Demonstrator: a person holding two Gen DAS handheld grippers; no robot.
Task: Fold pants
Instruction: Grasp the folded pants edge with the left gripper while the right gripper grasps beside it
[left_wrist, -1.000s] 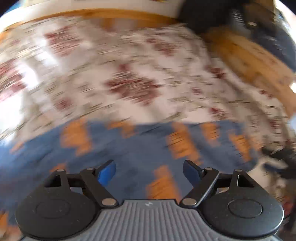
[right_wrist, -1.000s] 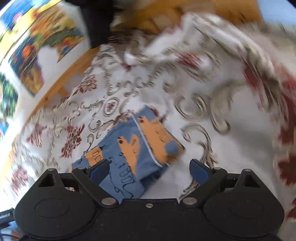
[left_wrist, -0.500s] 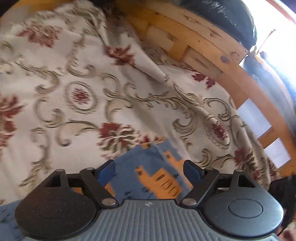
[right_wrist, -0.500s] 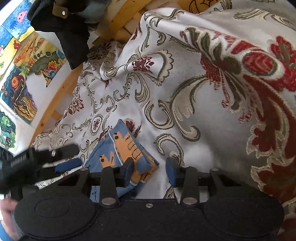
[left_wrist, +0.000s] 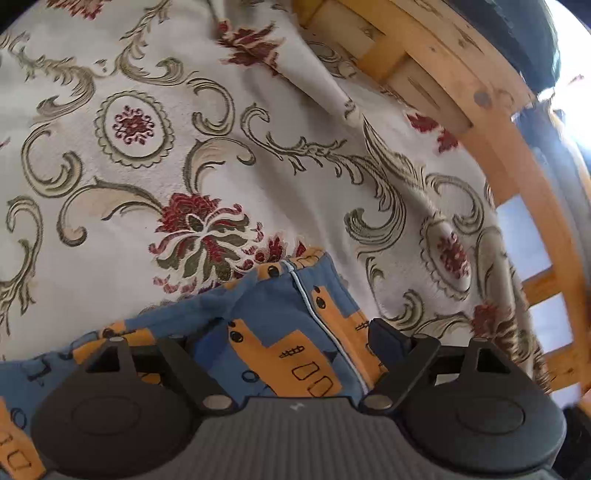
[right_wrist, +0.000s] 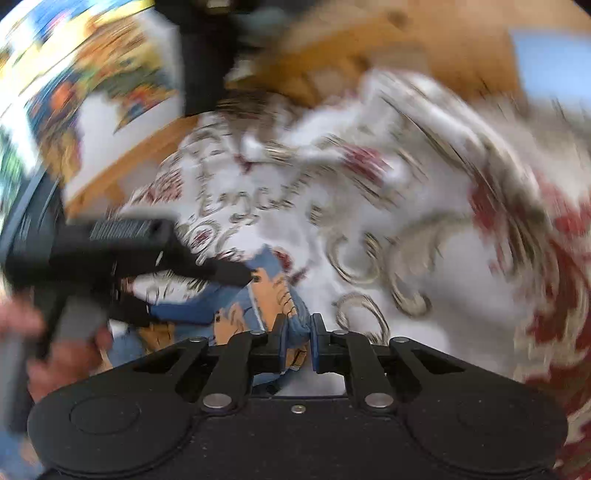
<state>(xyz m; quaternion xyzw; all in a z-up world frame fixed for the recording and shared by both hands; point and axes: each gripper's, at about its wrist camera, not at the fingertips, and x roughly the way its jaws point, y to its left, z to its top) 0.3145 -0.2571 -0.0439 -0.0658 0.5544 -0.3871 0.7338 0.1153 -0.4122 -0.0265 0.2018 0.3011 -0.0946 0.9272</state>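
Left gripper (left_wrist: 284, 341): grey ribbed body, black round hubs, silver rivets. Right gripper (right_wrist: 295, 332): all black, blue pads (right_wrist: 281, 341).

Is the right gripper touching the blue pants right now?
Touching. In the right wrist view, the right gripper has its two pads closed on a bunched fold of the blue pants, fabric squeezed between them with no gap.

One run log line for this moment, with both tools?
left tool: open over pants | right tool: shut on pants | bedspread underneath

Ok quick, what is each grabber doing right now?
Left gripper: open, fingers wide apart over the blue pants.
Right gripper: closed, pinching a fold of the pants.
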